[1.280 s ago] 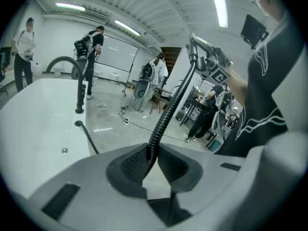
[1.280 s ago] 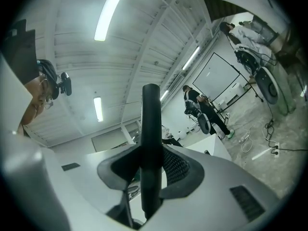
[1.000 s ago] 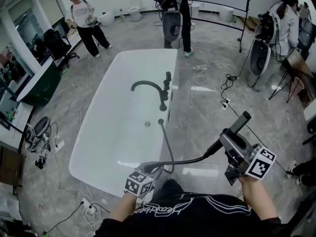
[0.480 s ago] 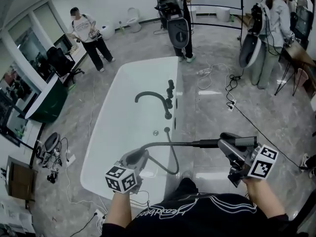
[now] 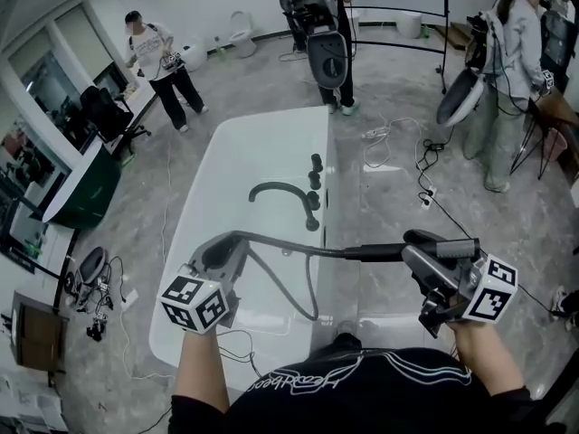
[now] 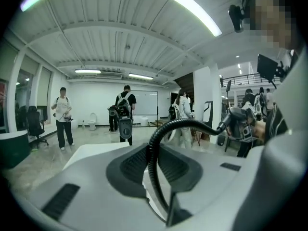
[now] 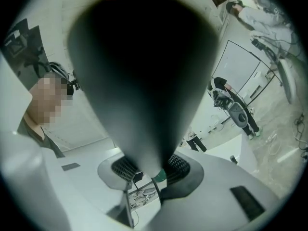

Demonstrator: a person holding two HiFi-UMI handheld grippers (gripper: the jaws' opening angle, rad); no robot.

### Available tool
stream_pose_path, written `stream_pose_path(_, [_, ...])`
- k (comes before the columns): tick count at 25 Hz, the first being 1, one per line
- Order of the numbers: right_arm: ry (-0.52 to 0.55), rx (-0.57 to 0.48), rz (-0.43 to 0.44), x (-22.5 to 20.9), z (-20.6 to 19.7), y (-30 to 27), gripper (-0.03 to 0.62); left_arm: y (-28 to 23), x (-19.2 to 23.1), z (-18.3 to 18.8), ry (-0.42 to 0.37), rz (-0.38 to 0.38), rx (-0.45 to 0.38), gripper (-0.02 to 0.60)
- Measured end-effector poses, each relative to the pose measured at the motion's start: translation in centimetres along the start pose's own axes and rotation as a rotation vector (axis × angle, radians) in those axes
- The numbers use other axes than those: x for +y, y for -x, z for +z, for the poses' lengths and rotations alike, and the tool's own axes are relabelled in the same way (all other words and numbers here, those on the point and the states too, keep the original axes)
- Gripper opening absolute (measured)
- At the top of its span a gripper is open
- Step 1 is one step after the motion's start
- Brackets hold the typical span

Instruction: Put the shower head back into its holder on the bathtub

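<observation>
The shower head [image 5: 457, 245] is held aloft at lower right, the right gripper [image 5: 418, 250] with fingers clamped on it, while the left gripper [image 5: 222, 250] has its fingers pinching the hose [image 5: 298, 247] at lower left. Next, I judge, it must go up-frame to the black fittings [image 5: 314, 165] on the bathtub [image 5: 237, 156] rim; the spout [image 5: 276, 188] and slack hose crowd that spot.
</observation>
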State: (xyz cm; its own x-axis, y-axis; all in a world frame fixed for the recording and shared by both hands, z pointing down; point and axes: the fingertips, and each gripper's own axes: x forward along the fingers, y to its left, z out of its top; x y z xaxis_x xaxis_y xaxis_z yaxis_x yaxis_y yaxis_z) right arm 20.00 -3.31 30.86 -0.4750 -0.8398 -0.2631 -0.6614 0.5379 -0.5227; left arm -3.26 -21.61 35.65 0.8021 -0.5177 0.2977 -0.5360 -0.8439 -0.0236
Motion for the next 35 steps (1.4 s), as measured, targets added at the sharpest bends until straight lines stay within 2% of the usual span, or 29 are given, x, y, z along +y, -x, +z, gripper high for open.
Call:
stream_pose_path(5, [0.025,-0.017,0.026,-0.7,2.9,-3.3,0.137,-2.3,3.0,6.1,-0.098,0.026,-0.055,0.063])
stream_pose_path(10, [0.043,-0.026,0.045,-1.8,4.8,-6.3,0.137,-4.9,5.3,10.7,-0.156,0.036,-0.098,0.063])
stream_pose_path(15, [0.049,-0.045,0.051,-3.6,7.2,-8.5,0.137,-7.8,6.8,14.4,-0.176,0.03,-0.144,0.063])
stream_pose_path(20, [0.099,-0.064,0.045,-5.3,9.0,-10.4,0.137,-10.8,8.1,17.3,-0.216,0.023,-0.192,0.063])
stream_pose_path(25, [0.109,-0.053,0.028,-7.9,9.4,-11.9,0.137,-14.2,8.7,19.0,-0.244,0.028,-0.209,0.063])
stream_pose_path(29, [0.098,-0.036,0.02,-9.6,9.7,-13.1,0.137,-15.9,10.0,19.1,-0.223,0.035,-0.211,0.064])
stream_pose_path(35, [0.079,-0.026,0.026,-10.5,9.7,-15.4,0.137,-15.8,12.5,18.9,-0.196,0.043,-0.207,0.064])
